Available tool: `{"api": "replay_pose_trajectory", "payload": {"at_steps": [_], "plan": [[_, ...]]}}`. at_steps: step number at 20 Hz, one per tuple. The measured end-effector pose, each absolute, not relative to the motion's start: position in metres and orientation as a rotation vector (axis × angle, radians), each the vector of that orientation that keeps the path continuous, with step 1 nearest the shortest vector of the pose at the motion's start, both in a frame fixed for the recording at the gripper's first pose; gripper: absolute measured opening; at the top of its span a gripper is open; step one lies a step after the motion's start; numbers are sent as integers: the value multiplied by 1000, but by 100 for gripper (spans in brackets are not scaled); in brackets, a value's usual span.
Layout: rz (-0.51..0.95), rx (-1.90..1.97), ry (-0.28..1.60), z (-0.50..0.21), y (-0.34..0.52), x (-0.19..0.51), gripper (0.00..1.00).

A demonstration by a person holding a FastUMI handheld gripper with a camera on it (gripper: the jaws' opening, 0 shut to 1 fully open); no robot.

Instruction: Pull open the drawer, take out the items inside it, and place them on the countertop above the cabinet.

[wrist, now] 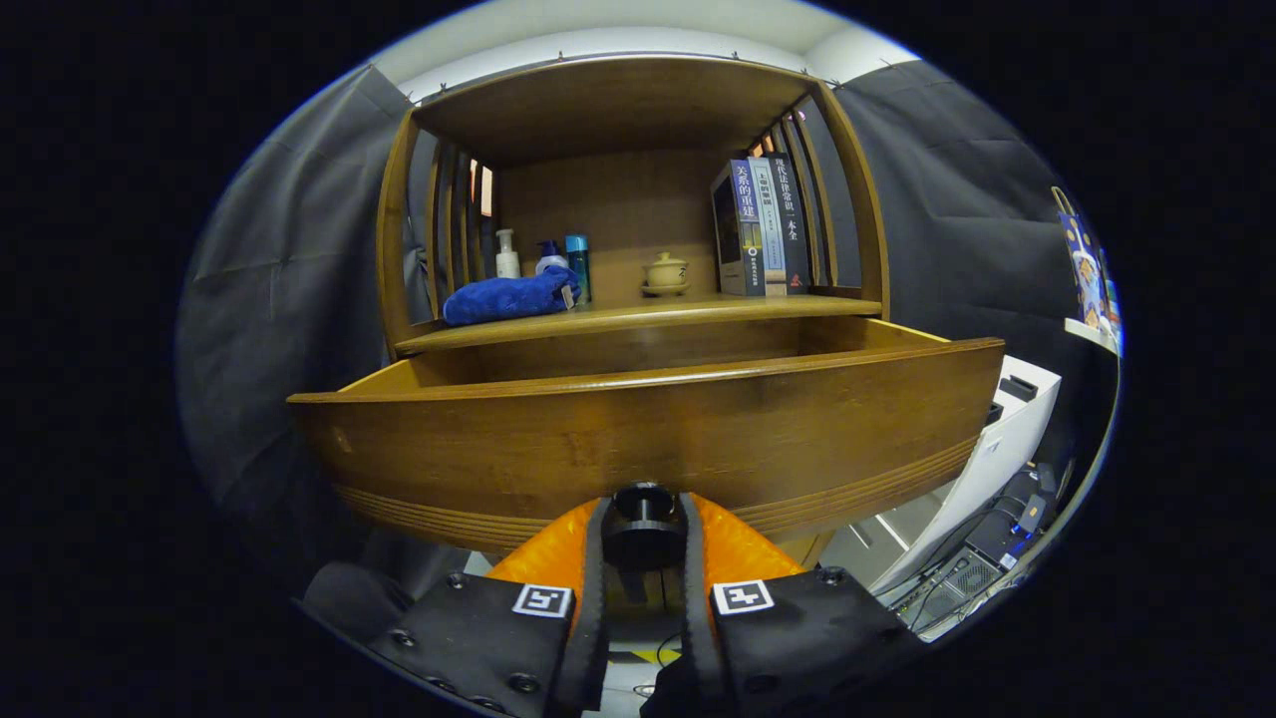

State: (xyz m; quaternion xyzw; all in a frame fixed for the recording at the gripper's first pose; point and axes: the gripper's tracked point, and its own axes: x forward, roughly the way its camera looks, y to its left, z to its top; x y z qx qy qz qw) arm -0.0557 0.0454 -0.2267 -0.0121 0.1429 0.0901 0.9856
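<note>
Fingers (643, 543): I see both pressed against the round black drawer knob (643, 519), gripping it.
Drawer (648, 429): pulled out from the wooden cabinet (638, 110), its front panel just ahead of me; I cannot see its contents.
Bench (638, 312): above the drawer, carrying a blue towel (508, 297), three bottles (550, 257), a lidded teacup (665, 272) and upright books (763, 227).

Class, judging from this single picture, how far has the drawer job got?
Done: the drawer stands pulled out below the countertop. In hand: the hand-held gripper is shut on the drawer's knob. Left: lifting out any contents, hidden behind the drawer front; a blue towel already lies on top.
</note>
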Motion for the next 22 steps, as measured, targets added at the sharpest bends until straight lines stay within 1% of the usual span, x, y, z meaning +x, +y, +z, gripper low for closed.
{"api": "replay_pose_trajectory", "payload": {"at_steps": [3, 14, 19, 20, 22], "plan": [[195, -46, 301, -228, 42, -73, 38], [172, -9, 328, -231, 37, -104, 38], [168, 2, 338, -232, 37, -104, 38], [163, 8, 341, -233, 37, -105, 41], [162, 36, 332, -227, 40, -107, 53]]}}
